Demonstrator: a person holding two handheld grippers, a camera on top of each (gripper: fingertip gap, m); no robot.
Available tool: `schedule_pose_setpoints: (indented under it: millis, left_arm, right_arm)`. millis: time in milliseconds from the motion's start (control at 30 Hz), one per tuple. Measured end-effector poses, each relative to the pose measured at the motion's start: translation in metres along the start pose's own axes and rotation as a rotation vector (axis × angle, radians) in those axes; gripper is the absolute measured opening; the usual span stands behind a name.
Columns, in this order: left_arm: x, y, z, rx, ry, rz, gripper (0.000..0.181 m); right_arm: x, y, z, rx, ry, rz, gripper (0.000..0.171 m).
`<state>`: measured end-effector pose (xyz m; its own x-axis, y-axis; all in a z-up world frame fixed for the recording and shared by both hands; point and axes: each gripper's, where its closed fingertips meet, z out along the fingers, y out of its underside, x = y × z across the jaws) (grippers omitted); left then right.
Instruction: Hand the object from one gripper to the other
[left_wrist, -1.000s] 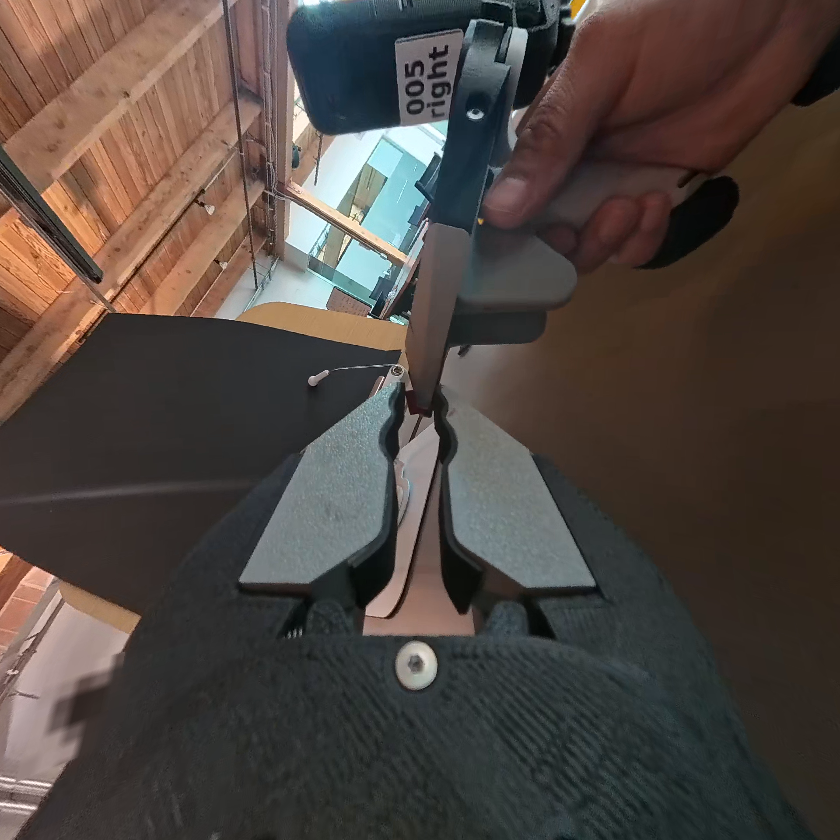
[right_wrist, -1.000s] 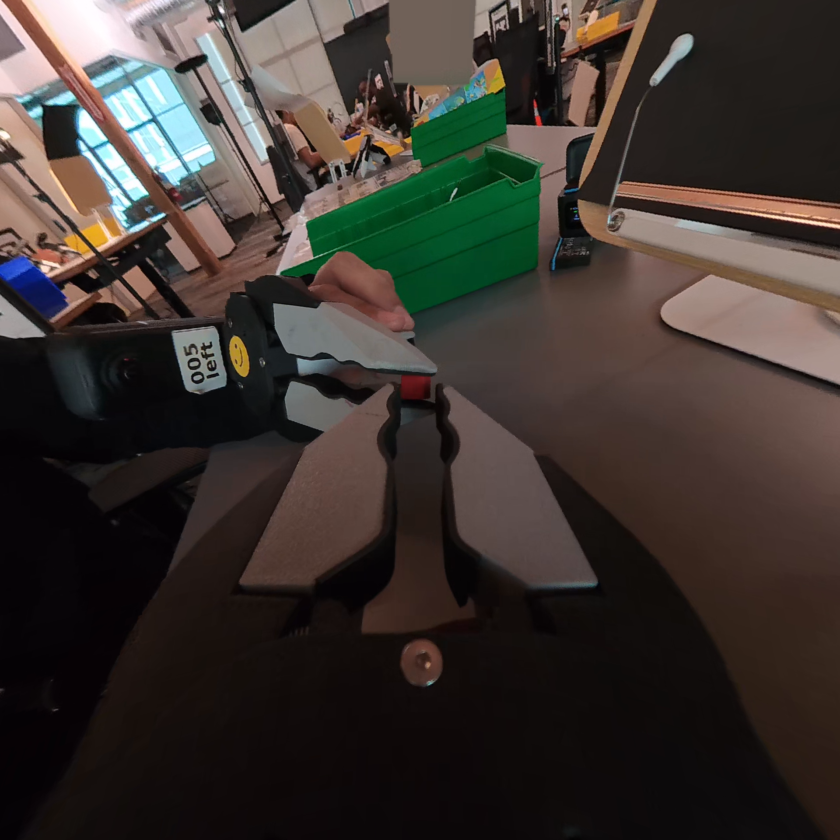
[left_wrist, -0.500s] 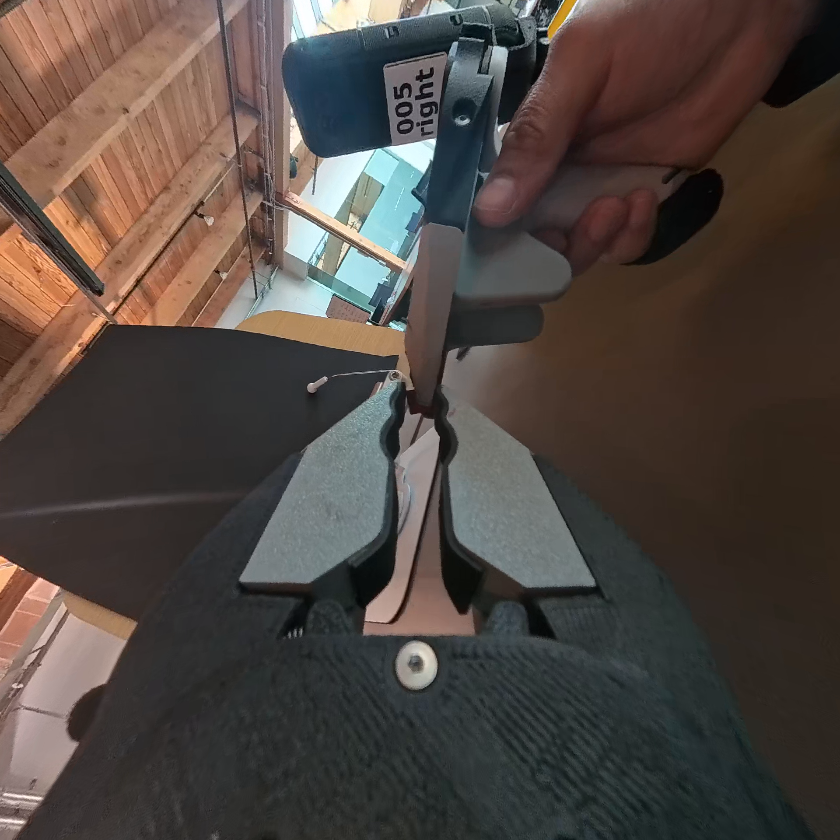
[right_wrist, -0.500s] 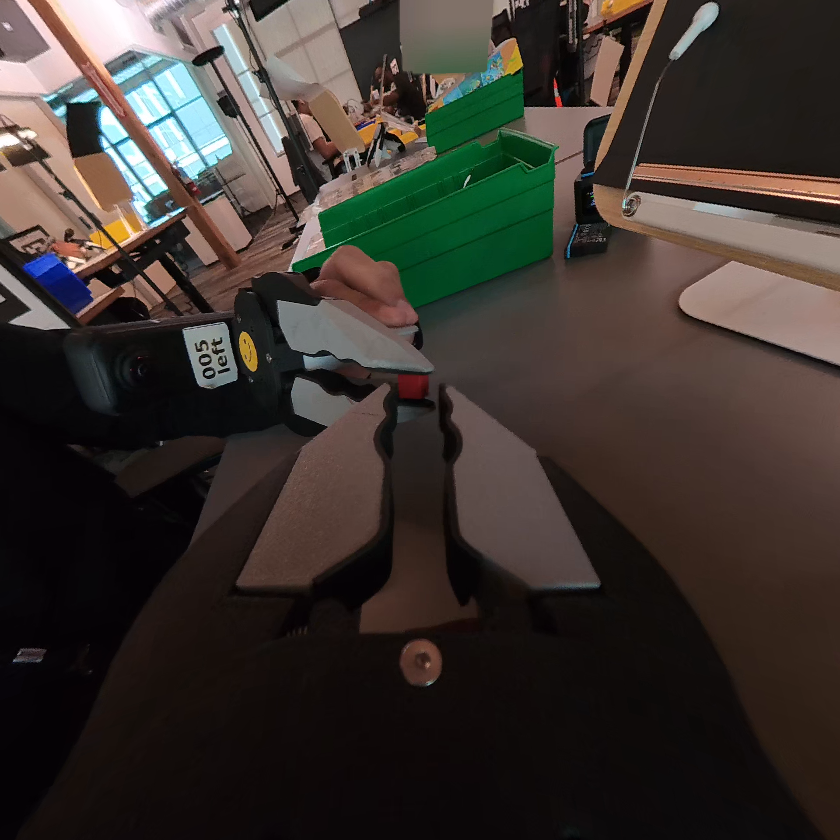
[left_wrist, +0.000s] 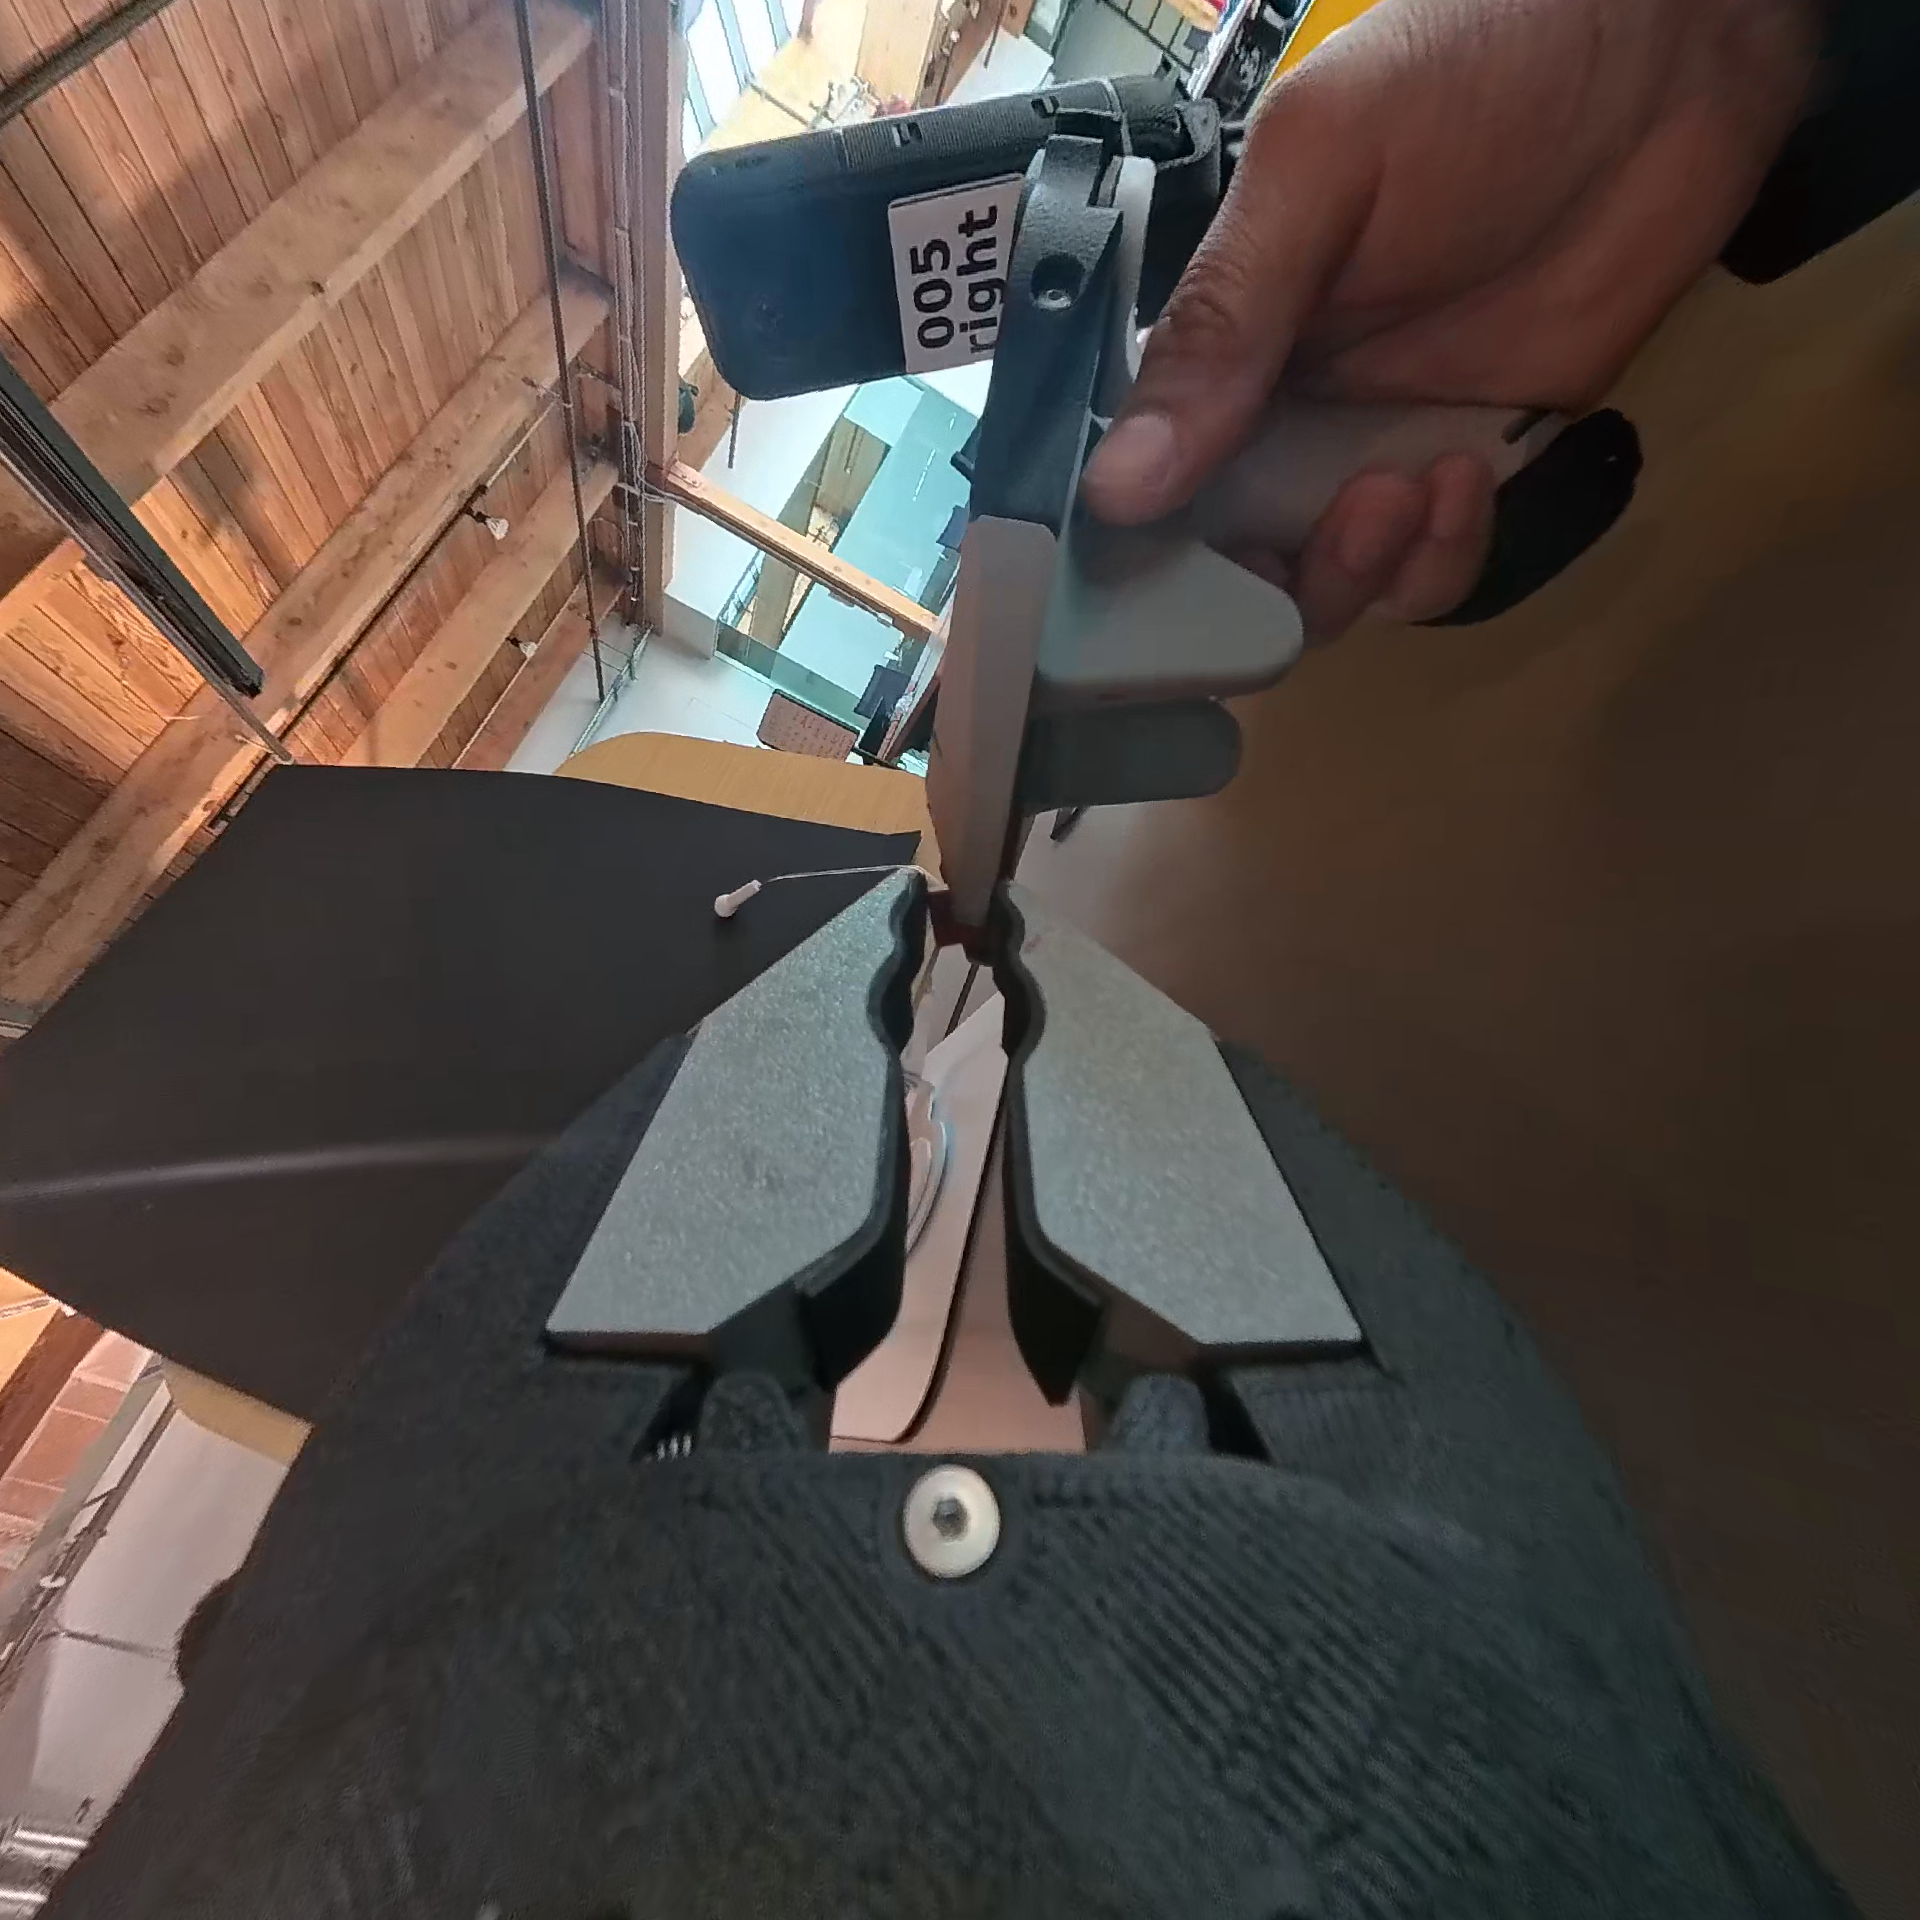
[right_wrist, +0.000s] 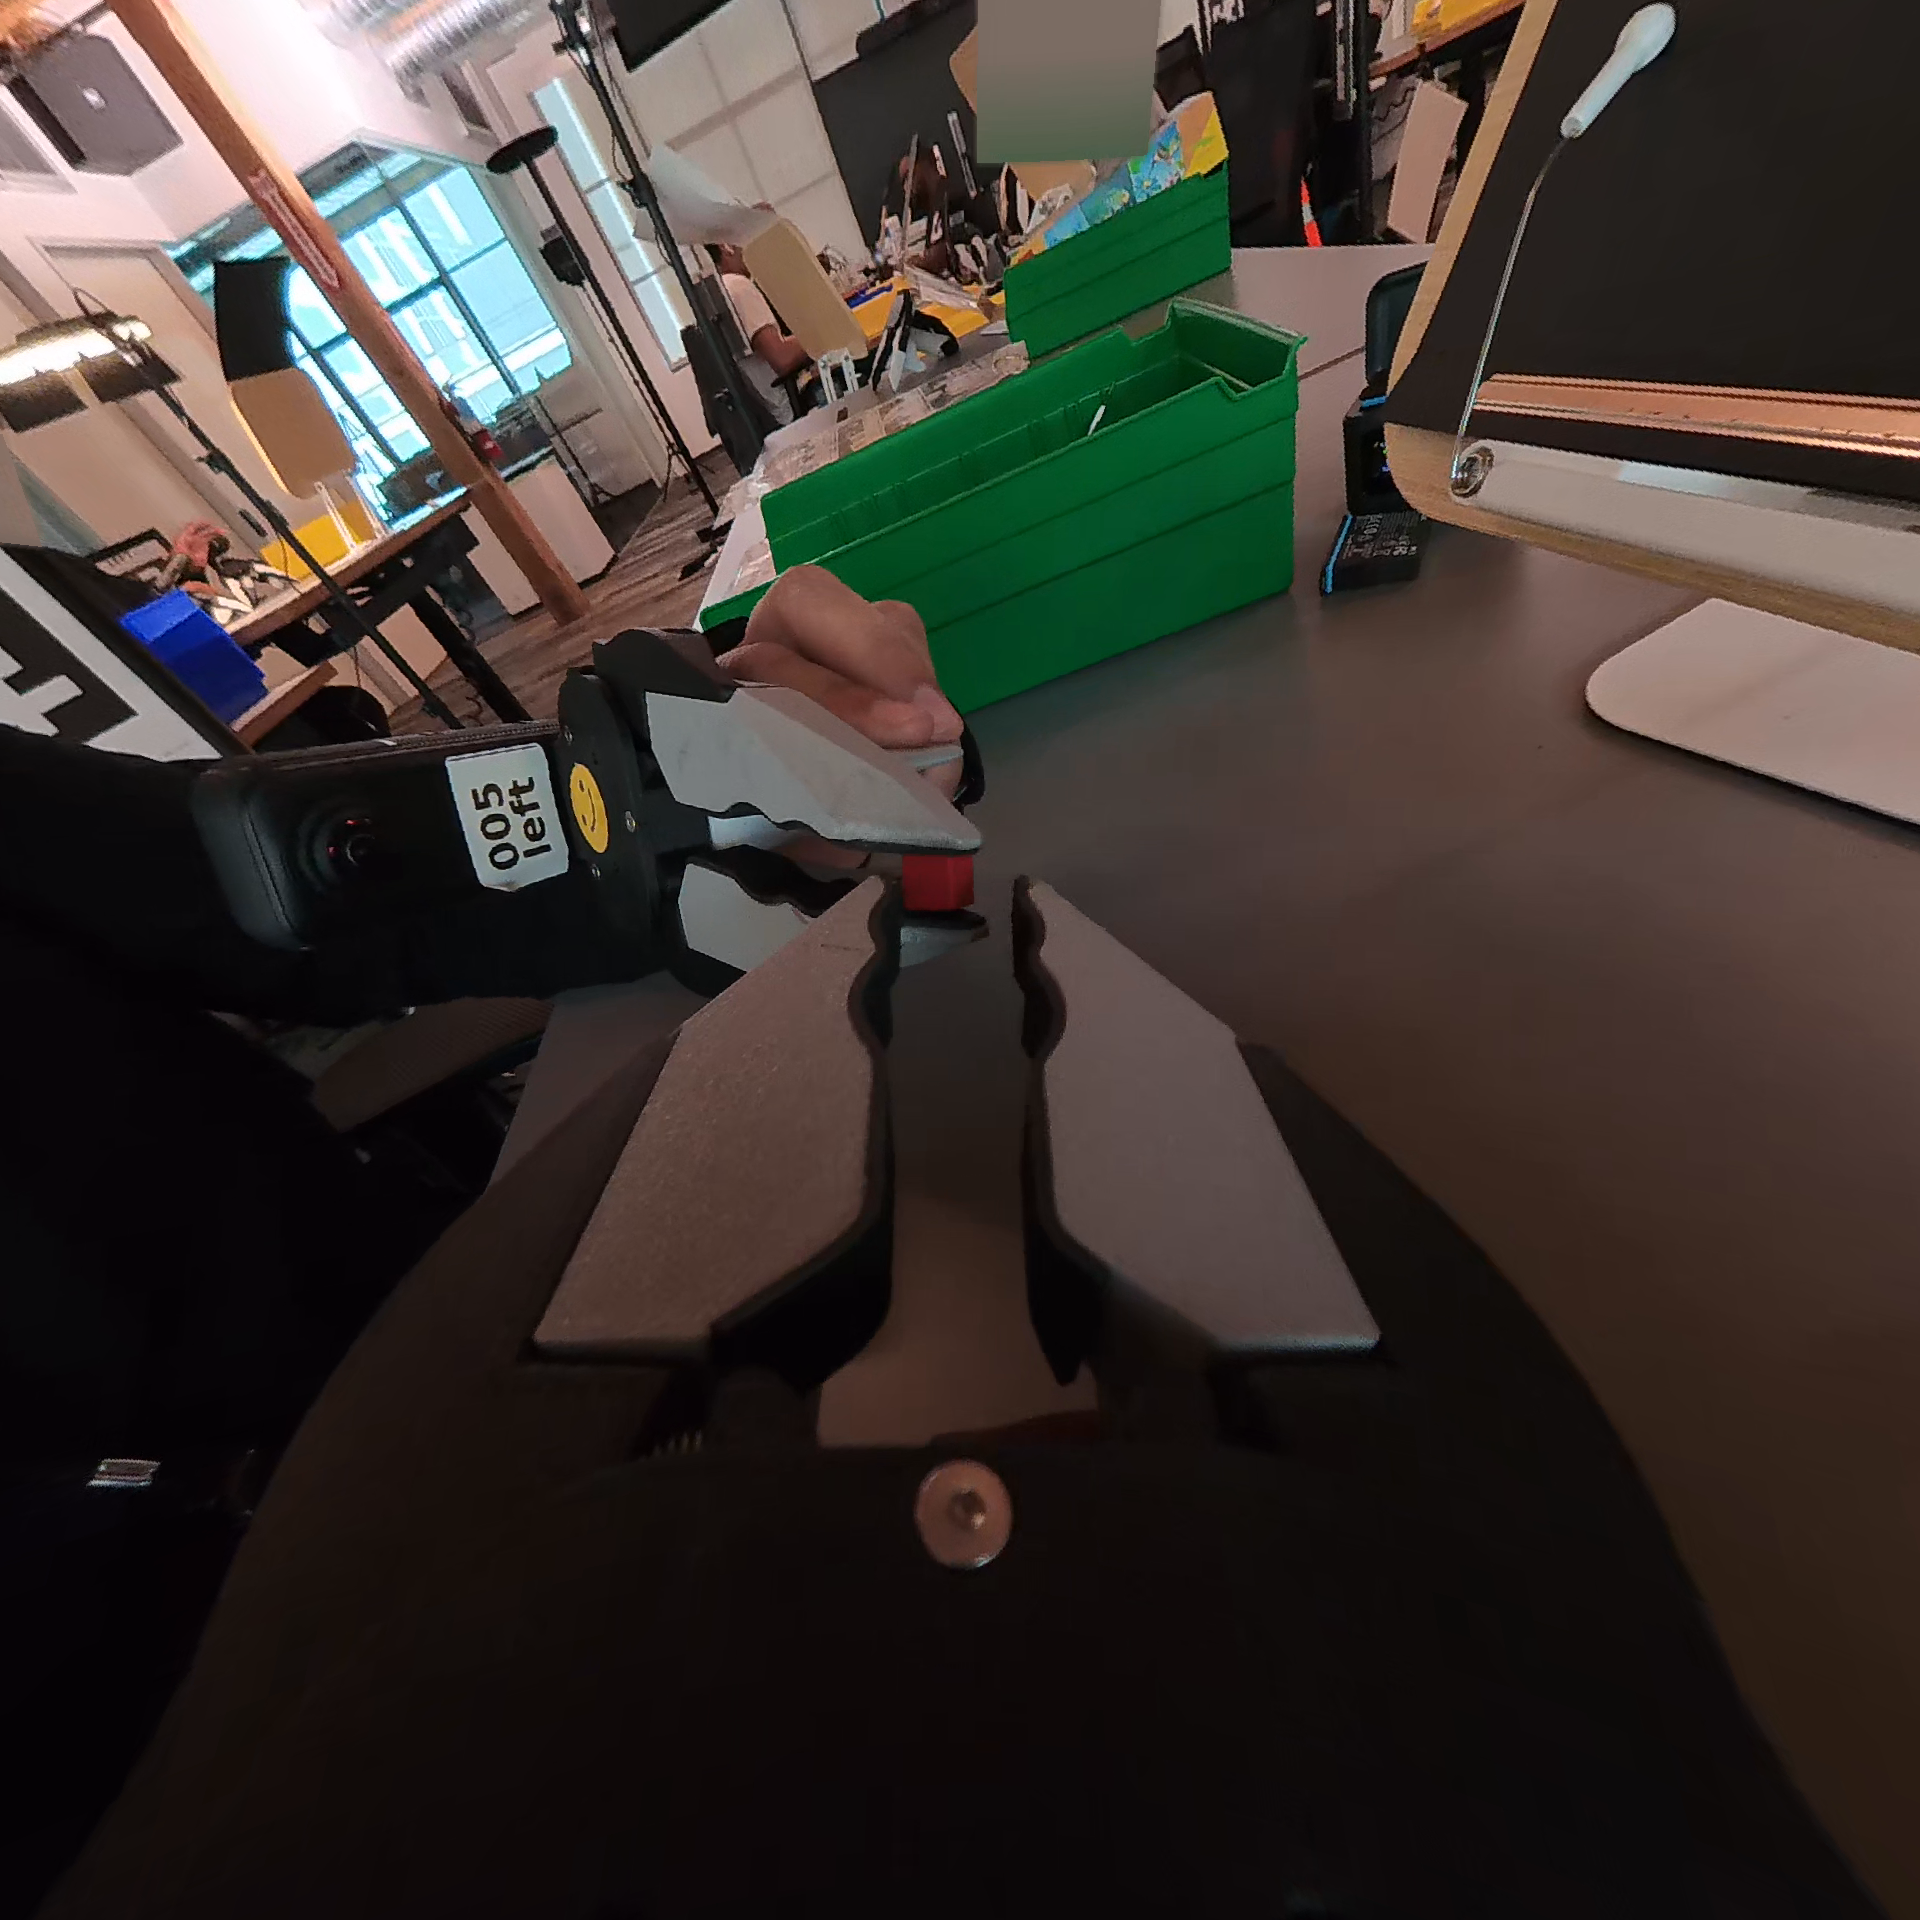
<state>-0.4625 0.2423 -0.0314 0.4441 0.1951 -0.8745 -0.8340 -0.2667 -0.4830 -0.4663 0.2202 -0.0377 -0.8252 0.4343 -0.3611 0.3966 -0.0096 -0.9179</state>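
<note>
My left gripper (left_wrist: 961, 920) is clenched on the small red block (right_wrist: 937, 882), pinched at its fingertips above the grey worktop (right_wrist: 1455, 987). My right gripper (right_wrist: 951, 904) stands released, its tips flanking the block without squeezing it.

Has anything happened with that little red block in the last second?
Hardly anything. The left claw stays shut on the red block; the right claw has opened slightly around it and has not yet closed. Both drifted a little nearer the green bin. The handover is still undone.
</note>
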Motion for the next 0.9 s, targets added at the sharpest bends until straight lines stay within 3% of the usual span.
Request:
schedule_pose_setpoints:
  millis: [433,767,900]
  left_arm:
    - [-0.003,0.001,-0.001,0.015,-0.010,-0.033,0.009]
    - [-0.004,-0.003,-0.003,0.025,-0.012,-0.035,0.009]
    - [-0.004,-0.004,-0.003,0.031,-0.009,-0.040,0.009]
  right_arm:
    - [-0.009,-0.001,0.002,0.002,-0.052,0.002,0.026]
    - [-0.010,-0.010,-0.004,0.060,-0.075,0.021,0.022]
    - [-0.010,-0.010,-0.007,0.049,-0.059,-0.012,0.010]
